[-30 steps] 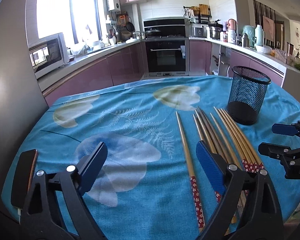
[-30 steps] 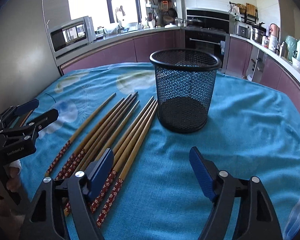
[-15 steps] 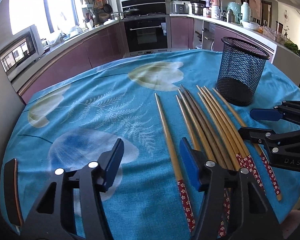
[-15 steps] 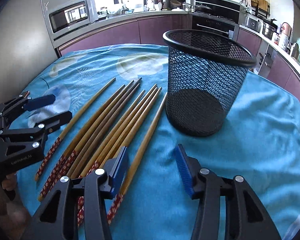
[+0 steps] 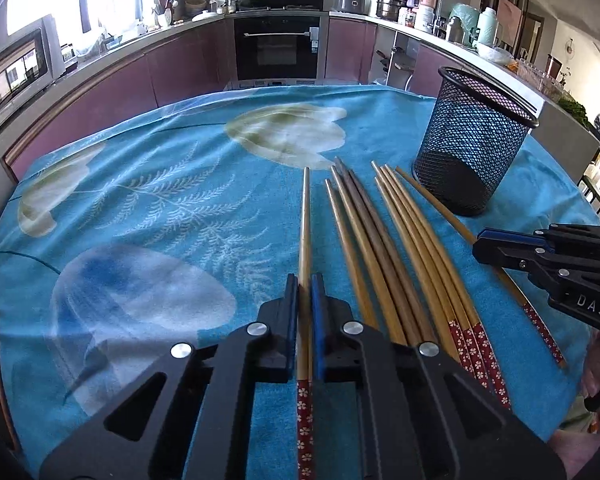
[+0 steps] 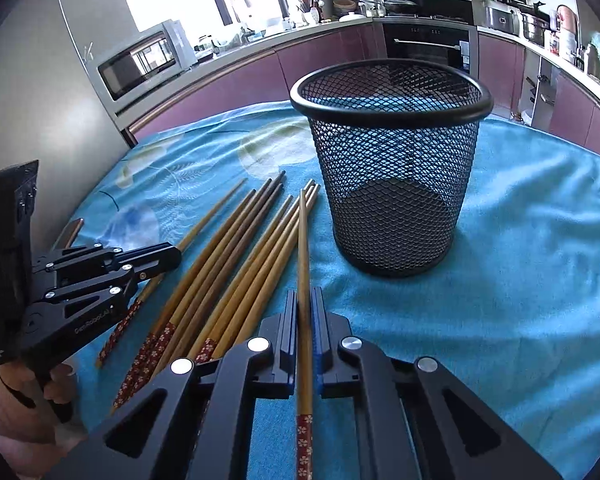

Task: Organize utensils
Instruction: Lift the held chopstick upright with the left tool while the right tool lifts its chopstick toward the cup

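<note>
Two grippers are each clamped on a single chopstick over a table covered with a blue cloth [image 5: 160, 184]. The left gripper [image 5: 305, 280] has just been closing, and its blue pads now press both sides of the leftmost chopstick [image 5: 305, 224], which lies apart from the rest, its tip pointing away toward the far edge of the table. The right gripper [image 6: 305, 294] has also just been closing, and it pinches the rightmost chopstick [image 6: 303, 236], the one nearest the basket. In the right wrist view that stick's tip crosses over the tips of its neighbours.

Between the two held sticks lies a loose bundle of chopsticks [image 5: 396, 248], side by side on the cloth, their red flowered ends toward the person. A black mesh basket [image 6: 392, 184] stands upright just beside the tips of the bundle, to its right. A hand [image 6: 16, 404] grips the handle of the left gripper.
</note>
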Motion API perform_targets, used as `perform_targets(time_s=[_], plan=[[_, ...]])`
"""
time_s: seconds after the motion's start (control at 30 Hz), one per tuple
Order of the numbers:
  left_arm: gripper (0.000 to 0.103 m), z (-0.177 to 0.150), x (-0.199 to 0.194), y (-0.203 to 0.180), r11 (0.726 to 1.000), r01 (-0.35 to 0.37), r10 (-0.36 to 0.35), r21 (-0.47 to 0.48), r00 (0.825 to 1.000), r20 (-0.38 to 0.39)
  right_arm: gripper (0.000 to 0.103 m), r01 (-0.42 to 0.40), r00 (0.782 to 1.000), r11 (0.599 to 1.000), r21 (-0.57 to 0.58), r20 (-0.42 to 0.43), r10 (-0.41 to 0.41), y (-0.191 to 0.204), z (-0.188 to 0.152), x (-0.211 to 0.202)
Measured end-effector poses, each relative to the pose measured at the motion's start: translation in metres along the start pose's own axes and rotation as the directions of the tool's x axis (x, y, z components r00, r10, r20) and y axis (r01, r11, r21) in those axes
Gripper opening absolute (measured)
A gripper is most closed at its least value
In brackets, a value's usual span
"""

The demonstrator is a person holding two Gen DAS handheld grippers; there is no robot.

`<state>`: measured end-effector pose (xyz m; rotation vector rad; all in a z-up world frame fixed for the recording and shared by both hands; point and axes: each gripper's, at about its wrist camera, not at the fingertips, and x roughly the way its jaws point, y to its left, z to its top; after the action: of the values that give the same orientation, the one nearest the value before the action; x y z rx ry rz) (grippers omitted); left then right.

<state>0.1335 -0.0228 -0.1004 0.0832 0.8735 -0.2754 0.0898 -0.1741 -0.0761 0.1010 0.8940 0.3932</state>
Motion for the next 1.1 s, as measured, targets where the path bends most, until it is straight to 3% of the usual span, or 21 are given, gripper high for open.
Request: perform_targets(time_s=[0.27,0.43,0.77,1.1], plan=[[0.008,0.008,-0.036,0.011,0.997,0.073,-0.071,-0.031,0.996,0.055,0.006,-0.062,0.994,0.998,-0.03,0.093,0.064,0.004,0.011,-0.031],[0.008,0.019,-0.071,0.01,0.99,0.14,-0.136,-0.017,0.983,0.125,0.006,-0.104,0.981,0.994,-0.026,0.163,0.107,0.003,0.021,-0.053],[0.008,0.051,-0.134,-0.005,0.965,0.261,-0.257,0.02,0.931,0.258,0.006,-0.13,0.943,0.989,-0.07,0.3,0.145,0.0,0.042,-0.095],[0.007,0.099,-0.167,-0.028,0.947,0.319,-0.308,0.031,0.879,0.363,0.005,-0.095,0.909,0.988,-0.123,0.394,0.137,-0.003,0.078,-0.13]])
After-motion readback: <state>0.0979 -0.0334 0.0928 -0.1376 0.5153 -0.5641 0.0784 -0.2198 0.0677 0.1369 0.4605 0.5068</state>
